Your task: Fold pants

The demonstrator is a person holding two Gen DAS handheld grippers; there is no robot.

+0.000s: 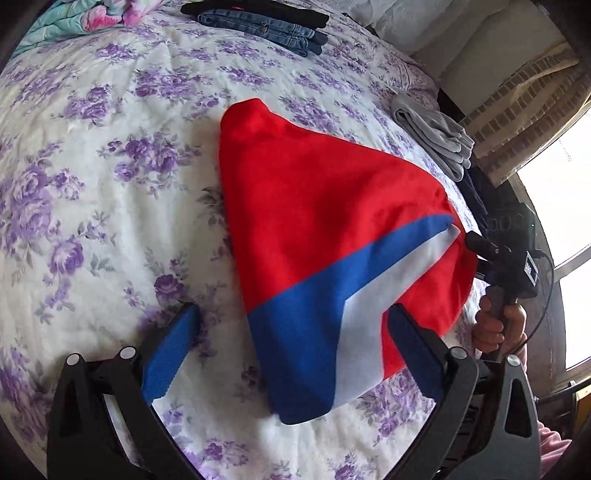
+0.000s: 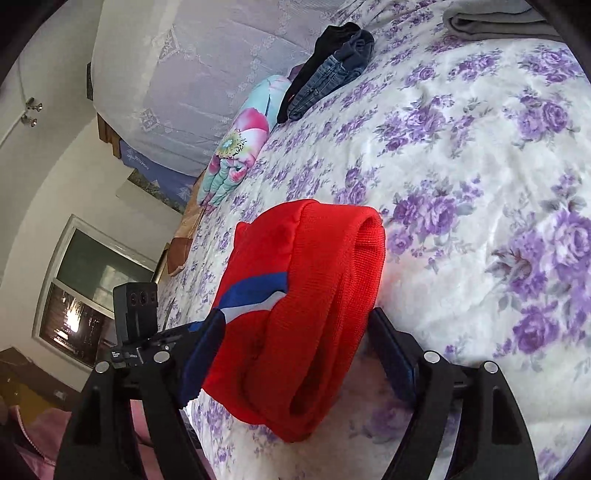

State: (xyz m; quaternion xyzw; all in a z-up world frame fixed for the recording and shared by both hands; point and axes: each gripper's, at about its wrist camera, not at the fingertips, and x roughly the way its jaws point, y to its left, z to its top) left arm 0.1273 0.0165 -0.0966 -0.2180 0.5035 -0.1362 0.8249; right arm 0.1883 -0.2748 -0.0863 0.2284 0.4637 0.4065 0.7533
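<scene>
Red pants (image 1: 314,192) with a blue and white stripe lie folded on the floral bedspread (image 1: 110,184). My left gripper (image 1: 291,350) is open, its blue pads either side of the striped end, just above it. My right gripper (image 2: 291,354) is open with the bunched red waistband end (image 2: 306,306) lying between its fingers; it also shows in the left wrist view (image 1: 480,247) at the pants' right edge.
Folded jeans (image 1: 266,27) and a black garment (image 1: 255,9) lie at the far side of the bed. Folded grey clothes (image 1: 432,136) sit at the right edge. A teal floral quilt (image 2: 236,147) lies by the headboard. A window is at the right.
</scene>
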